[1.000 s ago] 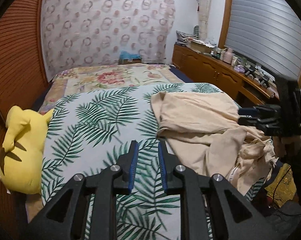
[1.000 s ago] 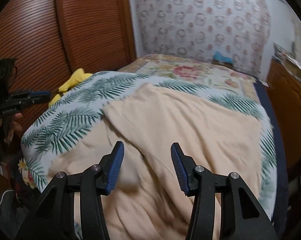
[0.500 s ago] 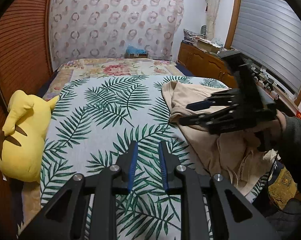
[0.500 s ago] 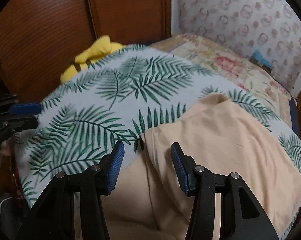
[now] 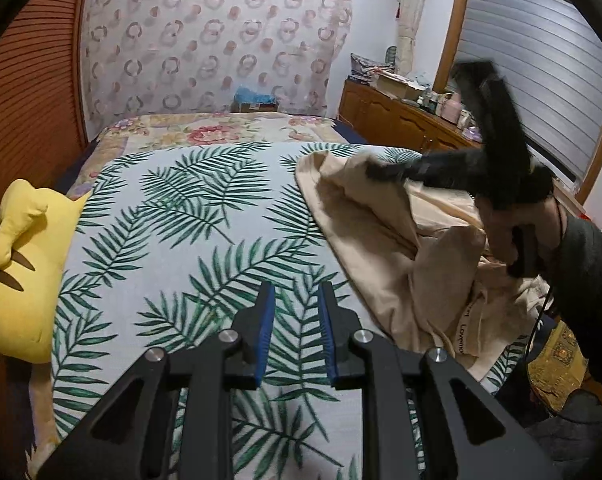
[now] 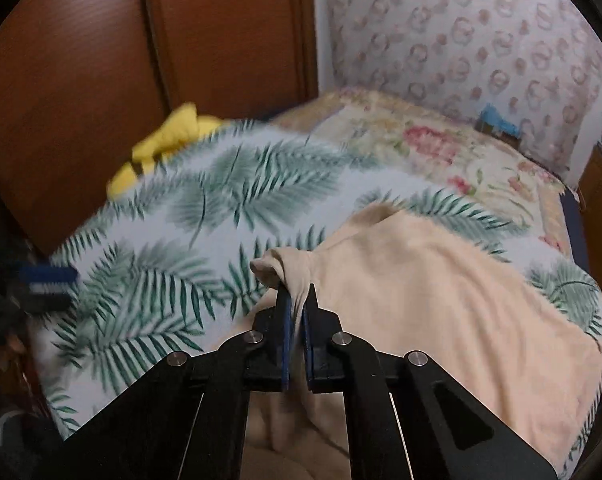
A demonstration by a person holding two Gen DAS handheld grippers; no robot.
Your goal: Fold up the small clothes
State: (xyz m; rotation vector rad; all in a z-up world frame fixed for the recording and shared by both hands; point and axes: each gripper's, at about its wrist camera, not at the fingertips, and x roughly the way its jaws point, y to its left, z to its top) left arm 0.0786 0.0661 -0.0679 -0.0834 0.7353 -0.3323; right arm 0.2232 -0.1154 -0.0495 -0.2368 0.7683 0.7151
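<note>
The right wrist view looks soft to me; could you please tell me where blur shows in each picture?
Right wrist view: the leaf-print bedspread and yellow plush toy are smeared, while the right gripper and the pinched beige garment stay crisp. Left wrist view: mostly sharp; only the right gripper is blurred.

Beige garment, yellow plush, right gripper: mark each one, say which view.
beige garment (image 6: 441,280), right wrist view, flat middle of the cloth.
yellow plush (image 5: 19,264), left wrist view, its body.
right gripper (image 6: 297,300), right wrist view, between the fingertips, pinching a bunched fold.
</note>
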